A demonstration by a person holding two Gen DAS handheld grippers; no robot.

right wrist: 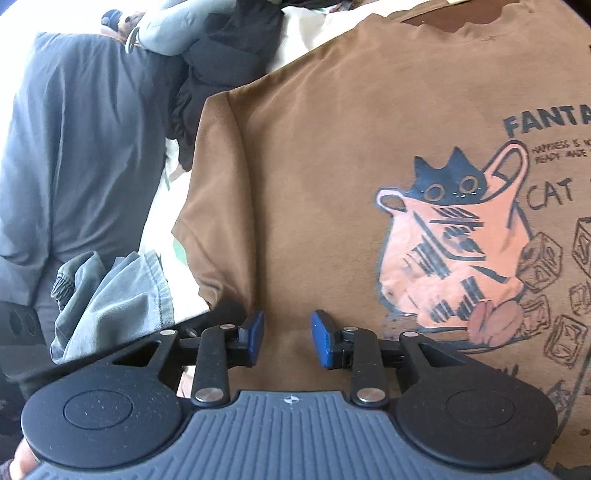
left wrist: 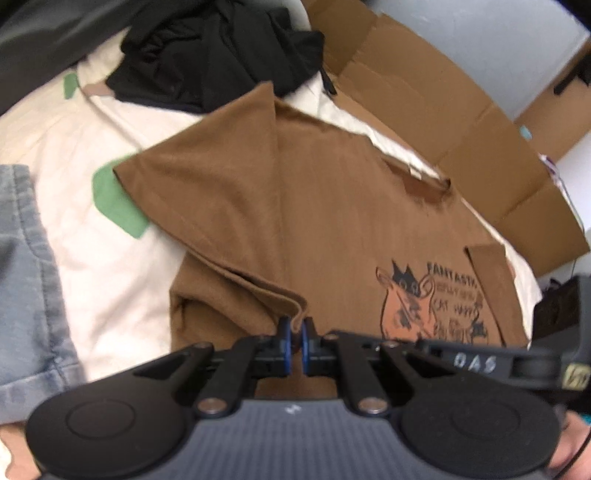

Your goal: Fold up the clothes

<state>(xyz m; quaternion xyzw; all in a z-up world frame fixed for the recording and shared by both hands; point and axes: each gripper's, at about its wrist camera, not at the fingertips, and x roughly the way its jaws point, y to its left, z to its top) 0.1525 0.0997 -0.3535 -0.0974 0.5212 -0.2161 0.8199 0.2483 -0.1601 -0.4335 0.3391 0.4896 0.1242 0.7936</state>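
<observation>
Left gripper clenched on a folded hem of the brown T-shirt, blue pads pinching a thin ridge of cloth. Right gripper released, blue pads standing apart over bare brown fabric, nothing between them; whether the tips touch the cloth cannot be told.

Brown T-shirt spread on a cream bedsheet with green patches, one sleeve and side doubled over the body in a soft diagonal flap. Far sleeve partly cut off behind the right gripper's black body in the left wrist view. Printed design of a black cat peeking from a pink bag, cut off at the right edge of the right wrist view; lettering readable only in part, "FANTA" and "CAT", small lines too blurred to read. Neckline clipped by the top of the frame.

Matte knit, slightly creased, hems double-stitched. Black crumpled garment heaped beyond the shirt, shape hard to make out. Faded blue denim piece at the left edge, seams visible, mostly out of frame. Flattened cardboard box along the far side, corrugated flaps bent. Grey clothing at the left of the right wrist view, kind unclear. Edges of both views blurred and bowed by the lens.
</observation>
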